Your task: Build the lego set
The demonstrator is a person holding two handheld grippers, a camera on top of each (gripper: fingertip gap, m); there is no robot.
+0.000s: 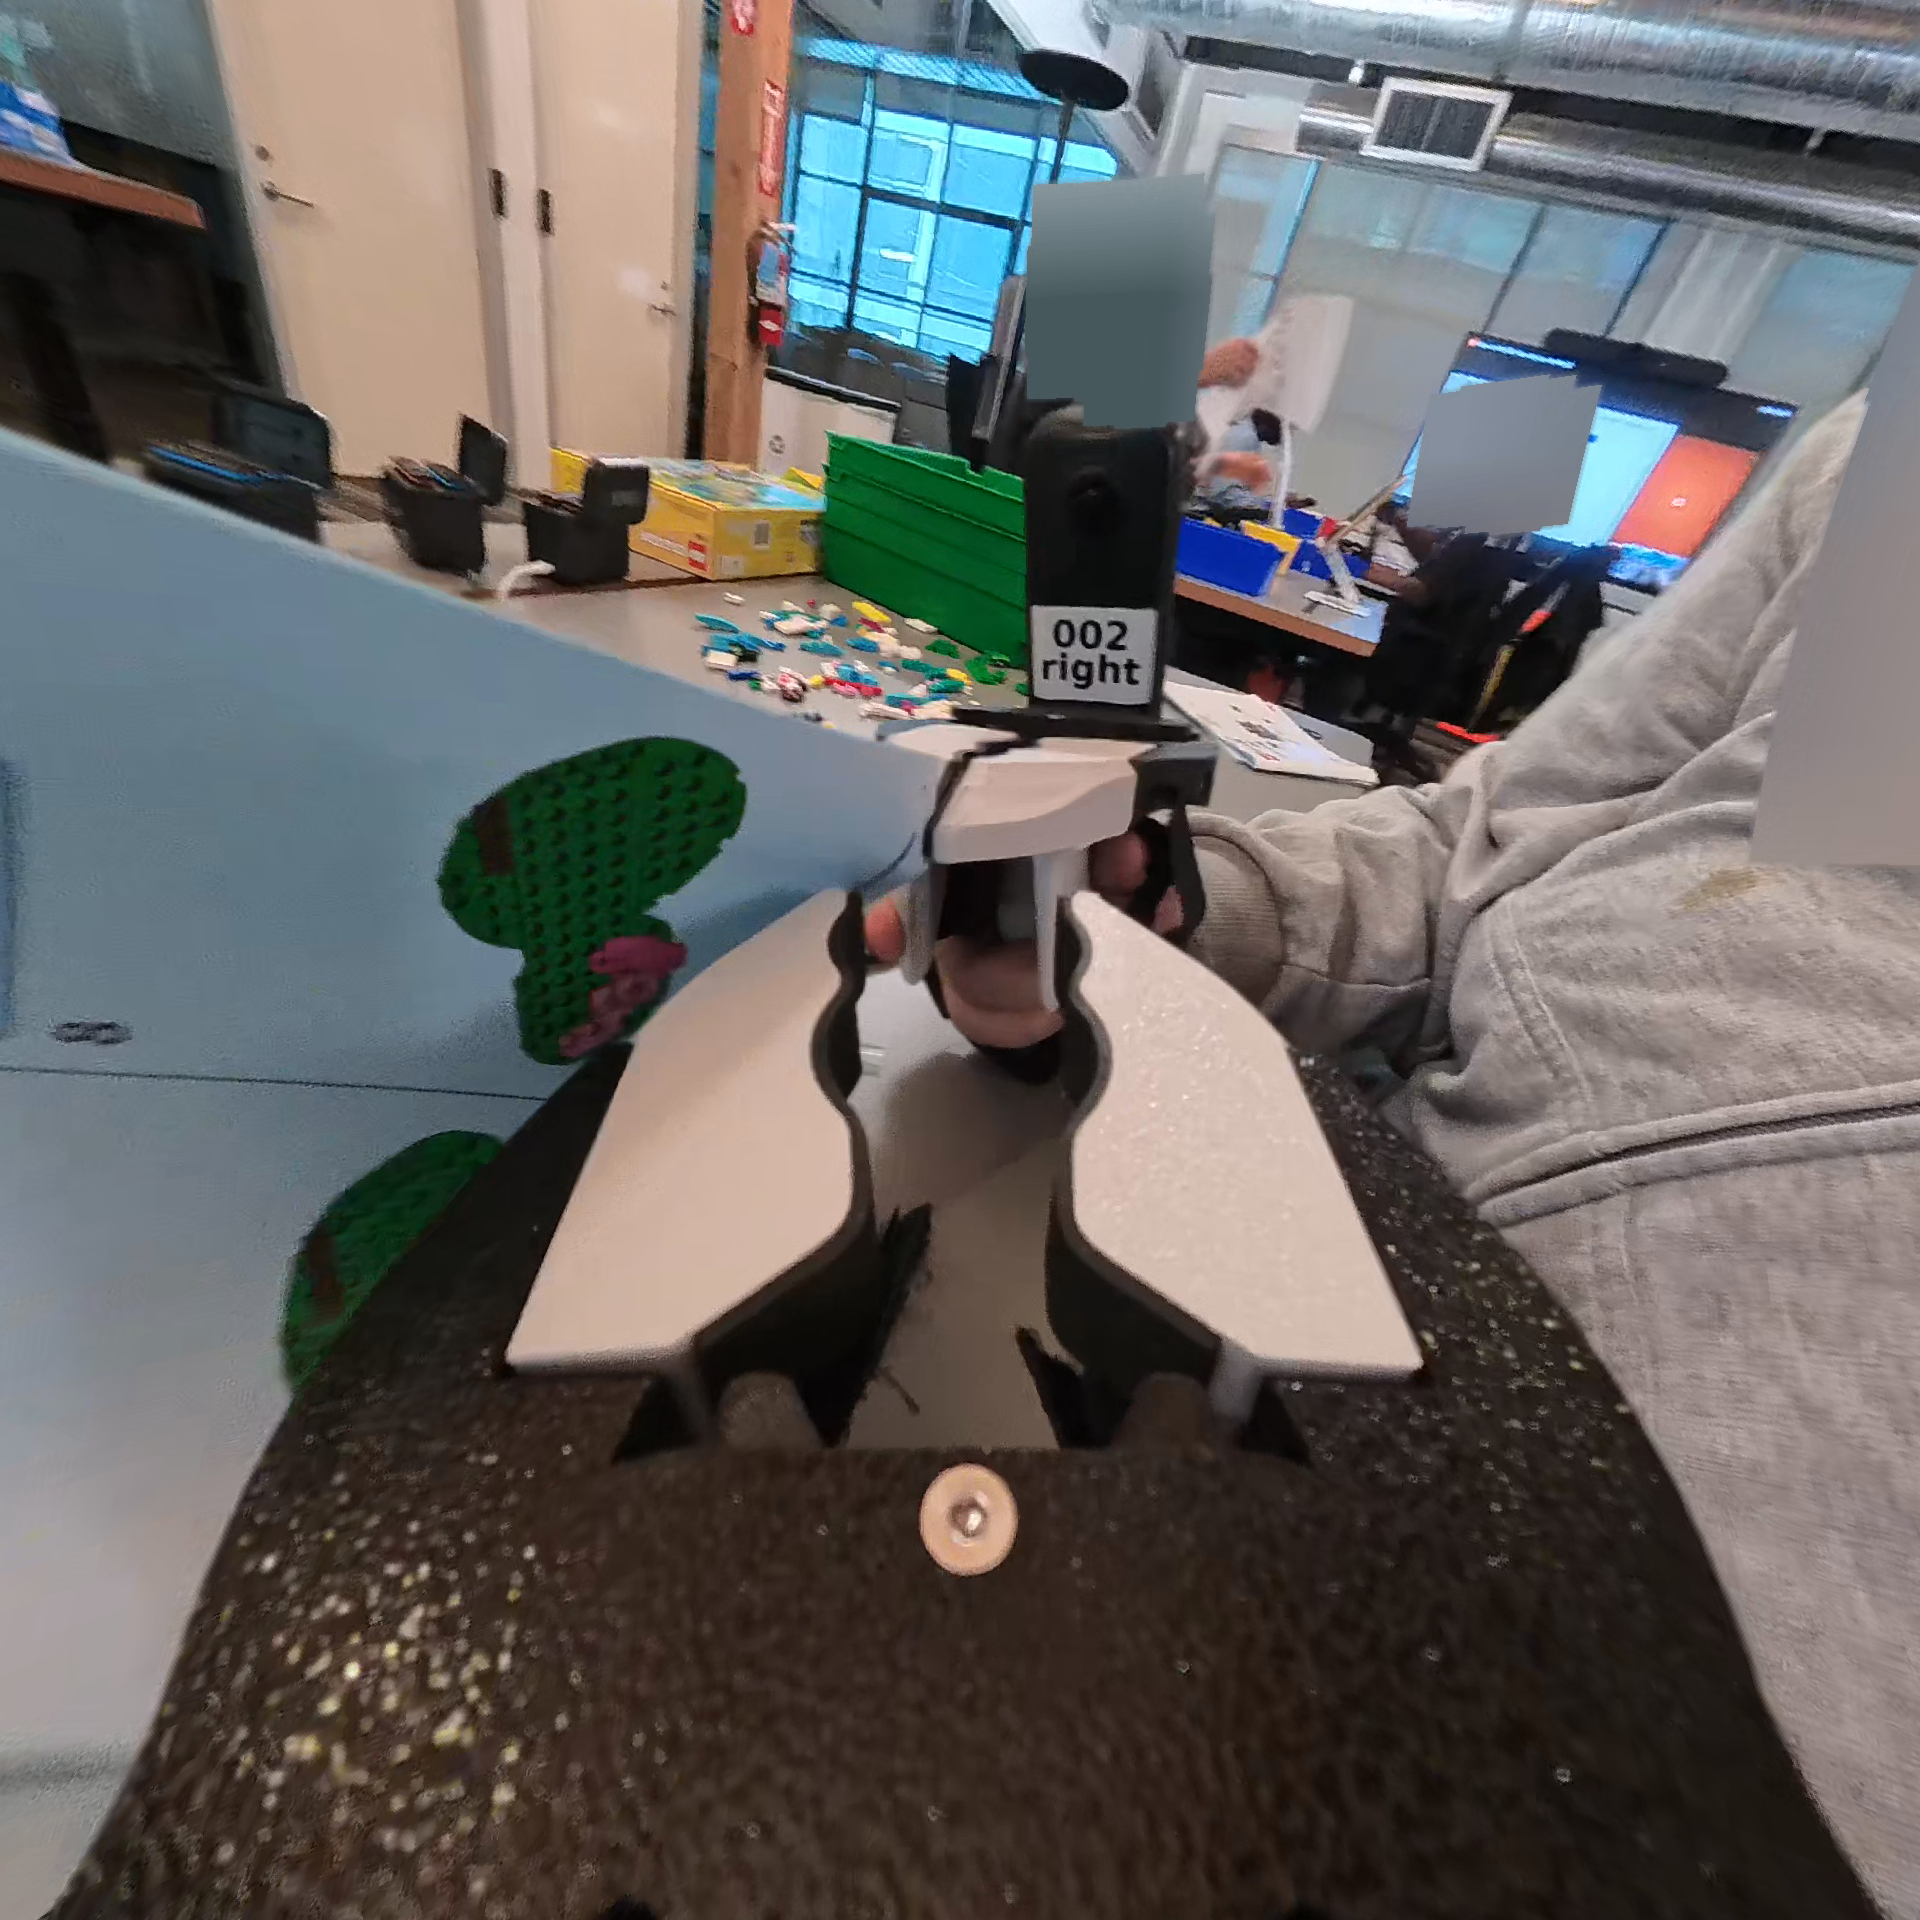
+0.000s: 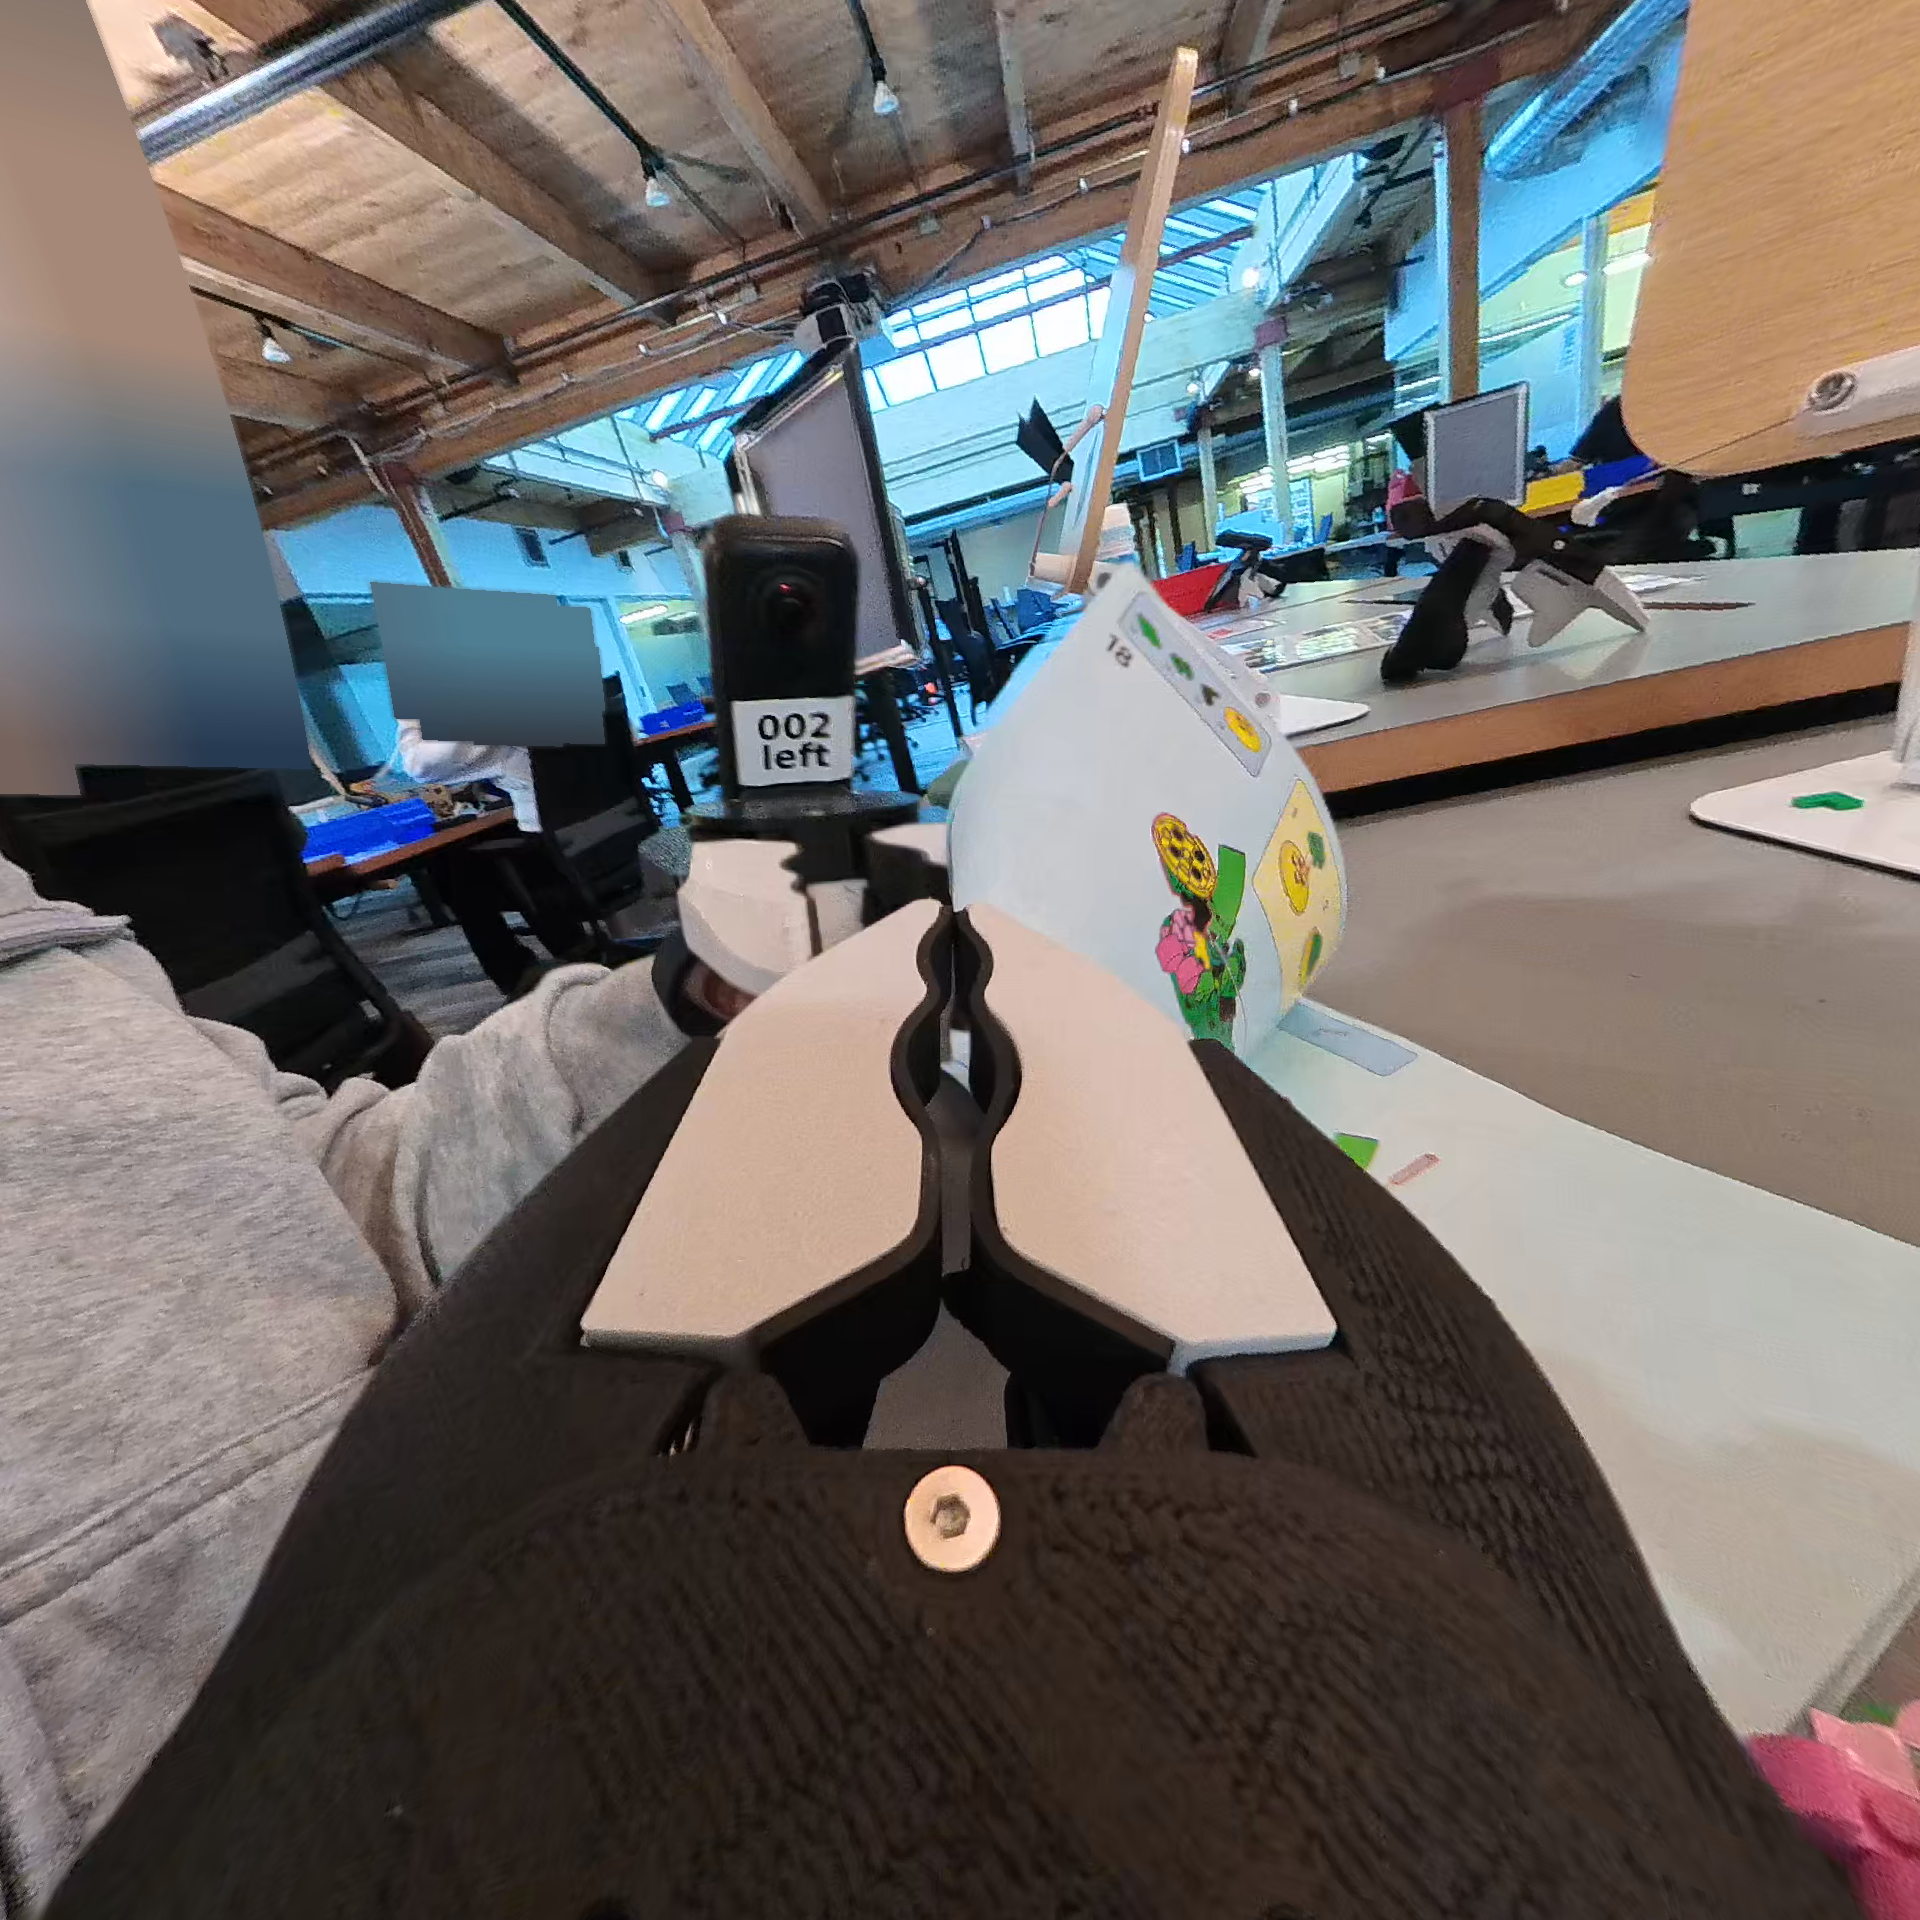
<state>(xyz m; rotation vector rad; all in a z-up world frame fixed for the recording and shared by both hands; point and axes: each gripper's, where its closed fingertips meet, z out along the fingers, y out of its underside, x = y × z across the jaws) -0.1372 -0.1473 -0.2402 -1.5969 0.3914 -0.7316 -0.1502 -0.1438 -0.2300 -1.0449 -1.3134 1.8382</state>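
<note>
The right gripper (image 2: 951,920) is pinching the lifted booklet page (image 2: 1091,831) while the left gripper (image 1: 961,935) is hanging released beside it.

Pale blue booklet page (image 2: 1091,831) printed with green, pink and yellow figures; grey sleeve (image 1: 1558,935); black-and-white grippers.

Printed white label (image 1: 1091,655) on each camera (image 1: 1101,499); booklet page (image 2: 1091,831) numbered.

Grey flat counter (image 1: 623,613): loose small coloured plastic bricks (image 1: 842,665) scattered far centre; yellow cardboard box (image 1: 727,520) and green plastic bin (image 1: 914,530) beyond; pale-blue instruction booklet (image 2: 1558,1299) near.
</note>
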